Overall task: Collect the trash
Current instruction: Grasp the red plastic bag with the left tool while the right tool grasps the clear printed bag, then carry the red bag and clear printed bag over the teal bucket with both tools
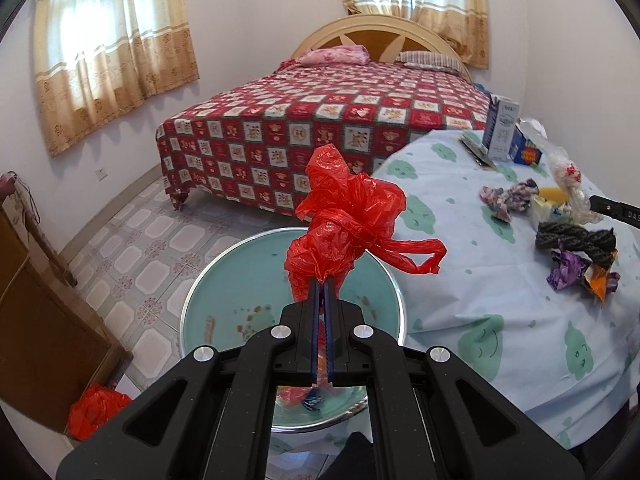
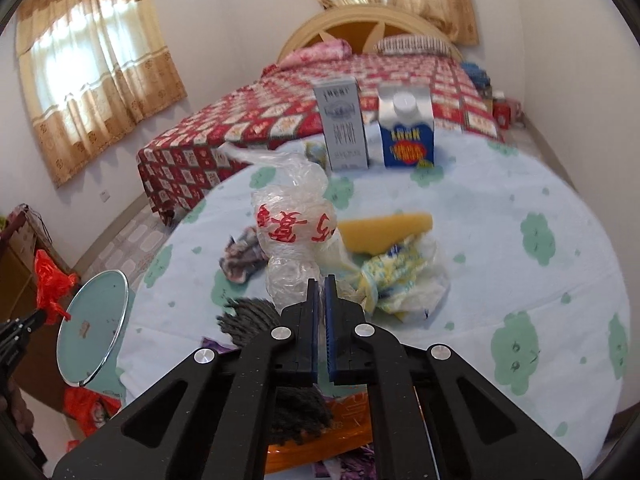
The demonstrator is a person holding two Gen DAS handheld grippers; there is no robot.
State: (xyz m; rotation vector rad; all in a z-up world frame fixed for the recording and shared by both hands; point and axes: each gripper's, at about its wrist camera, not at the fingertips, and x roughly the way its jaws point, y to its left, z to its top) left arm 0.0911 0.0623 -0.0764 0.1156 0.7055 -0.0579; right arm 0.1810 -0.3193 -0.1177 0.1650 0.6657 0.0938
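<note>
My left gripper (image 1: 323, 280) is shut on a crumpled red plastic bag (image 1: 348, 216) and holds it in the air above a round teal basin (image 1: 224, 292) on the floor; the bag also shows in the right wrist view (image 2: 50, 284). My right gripper (image 2: 323, 280) is shut on a clear plastic bag with red print (image 2: 294, 232), held just above the table. Trash lies on the table with the light blue cloth (image 2: 500, 264): a yellow sponge (image 2: 386, 228), a yellow-printed wrapper (image 2: 404, 284), a crumpled patterned wrapper (image 2: 242, 256), dark yarn (image 2: 248, 320) and purple and orange wrappers (image 1: 580, 272).
A grey carton (image 2: 344, 128) and a blue carton with a white cap (image 2: 406, 128) stand at the table's far side. A bed with a red checked cover (image 1: 320, 120) is behind. A wooden cabinet (image 1: 36, 320) stands at left, with another red bag (image 1: 94, 408) on the floor.
</note>
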